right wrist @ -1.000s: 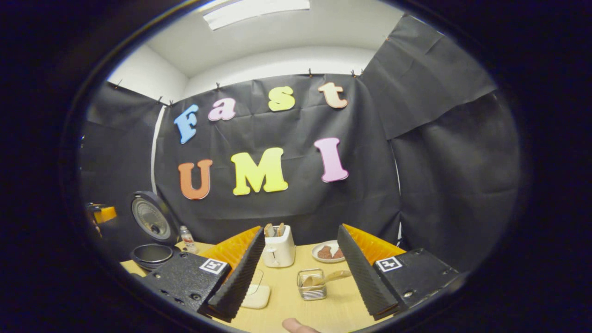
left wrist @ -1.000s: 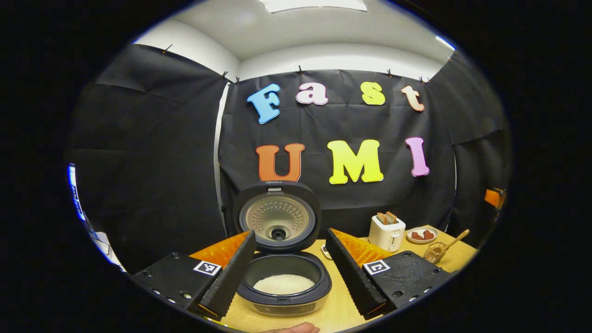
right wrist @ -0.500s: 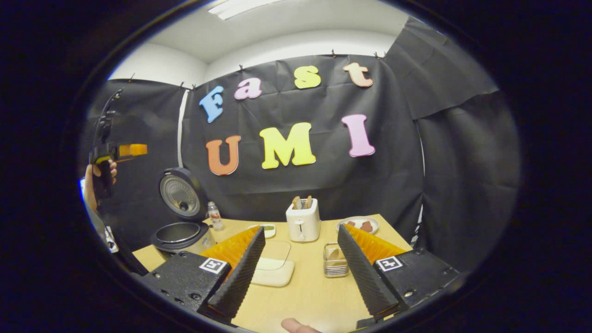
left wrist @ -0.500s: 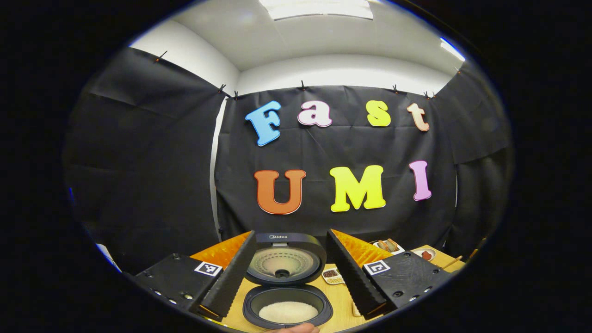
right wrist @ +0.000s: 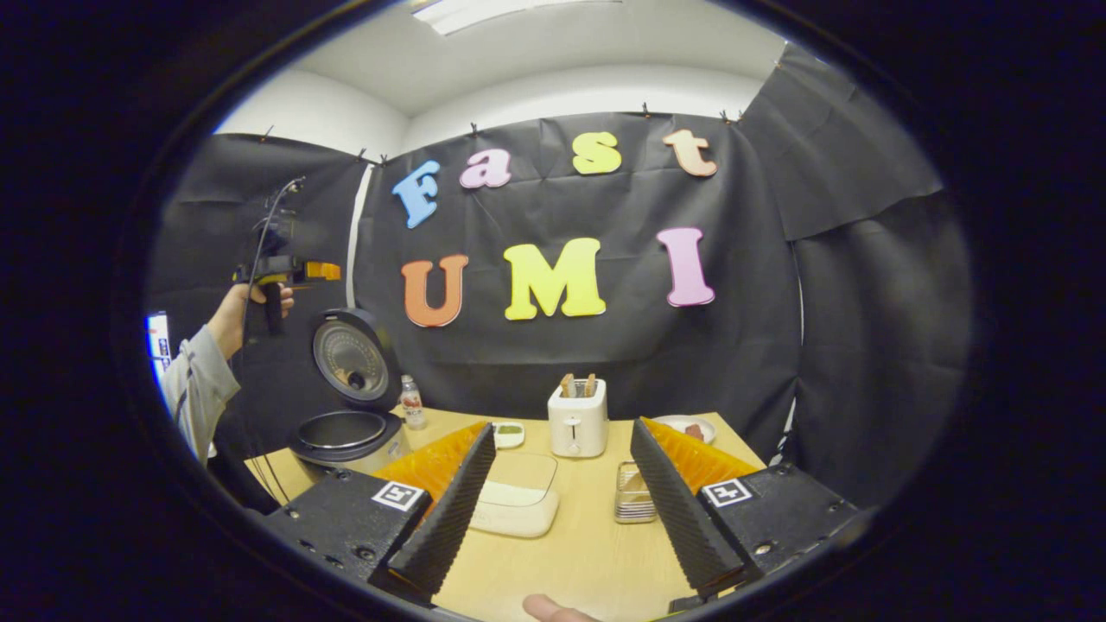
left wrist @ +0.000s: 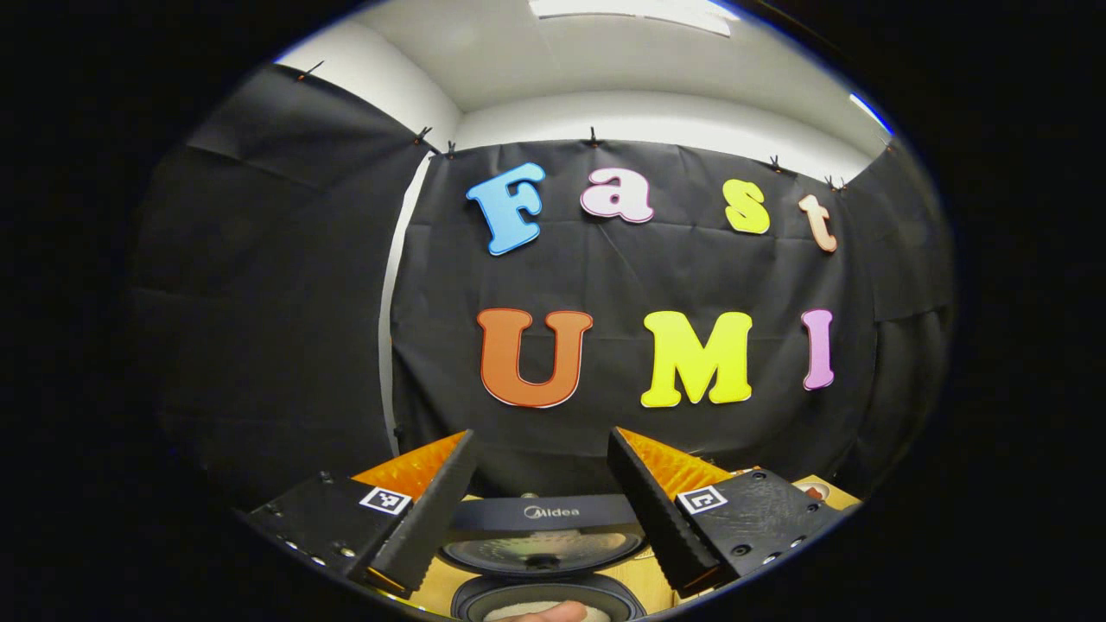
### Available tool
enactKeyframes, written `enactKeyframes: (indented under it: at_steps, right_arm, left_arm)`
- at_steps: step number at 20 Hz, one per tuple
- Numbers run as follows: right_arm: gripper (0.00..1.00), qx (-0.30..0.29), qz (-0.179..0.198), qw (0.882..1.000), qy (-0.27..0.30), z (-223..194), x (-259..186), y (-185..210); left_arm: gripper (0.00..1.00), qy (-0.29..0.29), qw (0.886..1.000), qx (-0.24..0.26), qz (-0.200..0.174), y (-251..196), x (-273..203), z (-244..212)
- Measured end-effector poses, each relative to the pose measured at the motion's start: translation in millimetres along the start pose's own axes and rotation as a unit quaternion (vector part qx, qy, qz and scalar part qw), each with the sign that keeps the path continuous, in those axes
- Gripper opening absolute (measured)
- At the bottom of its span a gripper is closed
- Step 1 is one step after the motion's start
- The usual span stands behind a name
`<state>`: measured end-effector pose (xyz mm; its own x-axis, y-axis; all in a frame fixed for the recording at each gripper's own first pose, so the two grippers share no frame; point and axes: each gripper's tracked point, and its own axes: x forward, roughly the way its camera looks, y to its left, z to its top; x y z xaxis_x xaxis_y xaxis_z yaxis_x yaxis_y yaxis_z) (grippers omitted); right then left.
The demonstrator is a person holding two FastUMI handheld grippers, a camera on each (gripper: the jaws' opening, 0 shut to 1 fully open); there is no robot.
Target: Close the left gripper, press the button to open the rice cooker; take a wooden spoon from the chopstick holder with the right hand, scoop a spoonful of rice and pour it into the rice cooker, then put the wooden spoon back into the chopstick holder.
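Note:
The rice cooker (right wrist: pixel 346 429) stands open at the table's left end, its lid (right wrist: pixel 352 358) upright. In the left gripper view the lid (left wrist: pixel 543 529) sits low between my fingers, with white rice (left wrist: pixel 596 612) in the pot at the bottom edge. My left gripper (left wrist: pixel 540 510) is open and holds nothing; in the right gripper view a hand holds the left gripper (right wrist: pixel 321 270) high above the cooker. My right gripper (right wrist: pixel 557 510) is open and empty above the table. The wire chopstick holder (right wrist: pixel 631 501) stands partly behind its right finger.
A white toaster (right wrist: pixel 577 421) with toast stands mid-table, and a plate of food (right wrist: pixel 689 427) lies to its right. A white box with a clear lid (right wrist: pixel 517 499), a small dish (right wrist: pixel 508 432) and a bottle (right wrist: pixel 413 404) are also on the wooden table (right wrist: pixel 570 561). A grey sleeve (right wrist: pixel 194 389) is at far left.
My left gripper has risen, so the cooker has slid to the bottom of its view. My right gripper has drawn back and up from the chopstick holder. Both stayed open.

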<state>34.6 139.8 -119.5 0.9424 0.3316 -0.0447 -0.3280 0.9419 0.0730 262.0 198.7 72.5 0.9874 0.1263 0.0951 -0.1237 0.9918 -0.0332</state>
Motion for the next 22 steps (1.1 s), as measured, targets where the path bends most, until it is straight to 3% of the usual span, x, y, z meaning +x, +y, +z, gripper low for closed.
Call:
enactKeyframes:
  at_steps: [1, 3, 9, 10, 12, 13, 14, 15, 16, 17, 18, 19, 20, 22]
  right_arm:
    - [1.0, -0.001, -0.007, 1.0, 0.002, 0, 0, -4]
    - [1.0, -0.003, -0.02, 1.0, 0.005, -1, 0, -11]
    - [1.0, -0.008, -0.04, 0.999, -0.014, 10, -10, -20]
    - [0.94, -0.004, -0.039, 0.999, -0.016, 12, -13, -19]
    - [1.0, -0.002, -0.039, 0.999, -0.028, 19, -22, -18]
    - [1.0, -0.001, -0.035, 0.999, -0.031, 22, -26, -16]
    - [0.94, 0.001, -0.03, 0.999, -0.034, 22, -30, -13]
    - [0.94, 0.001, -0.027, 0.999, -0.038, 25, -34, -11]
    - [0.94, -0.002, -0.025, 0.999, -0.039, 26, -39, -10]
    - [1.0, -0.005, -0.025, 0.999, -0.042, 27, -43, -11]
    - [0.94, -0.004, -0.025, 0.999, -0.044, 27, -47, -11]
    - [0.94, -0.002, -0.025, 0.999, -0.043, 27, -50, -10]
    - [1.0, -0.001, -0.022, 0.999, -0.041, 25, -53, -8]
    - [1.0, 0.003, -0.018, 0.999, -0.041, 23, -62, -5]
  left_arm:
    - [1.0, -0.009, 1.0, -0.004, -0.005, -2, 5, -1]
    - [0.94, -0.01, 1.0, 0.004, 0.0, 1, 26, -11]
    - [0.94, 0.072, 0.997, 0.026, 0.016, 4, 50, -61]
    - [0.94, 0.1, 0.994, 0.028, 0.02, 8, 51, -74]
    - [0.89, 0.106, 0.994, 0.0, 0.018, 7, 42, -67]
    - [0.96, 0.119, 0.993, 0.006, 0.023, 10, 38, -74]
    - [0.98, 0.121, 0.992, 0.004, 0.022, 9, 34, -72]
    - [0.99, 0.133, 0.991, 0.001, 0.023, 8, 27, -77]
    - [0.99, 0.133, 0.991, 0.003, 0.022, 7, 20, -77]
    - [0.99, 0.139, 0.99, 0.003, 0.021, 5, 11, -79]
    - [0.99, 0.141, 0.99, 0.003, 0.02, 4, 4, -80]
    - [0.99, 0.15, 0.989, 0.003, 0.019, 2, -5, -84]
    - [0.99, 0.156, 0.988, 0.004, 0.018, 1, -15, -88]
    - [0.99, 0.171, 0.985, 0.005, 0.017, -1, -33, -96]
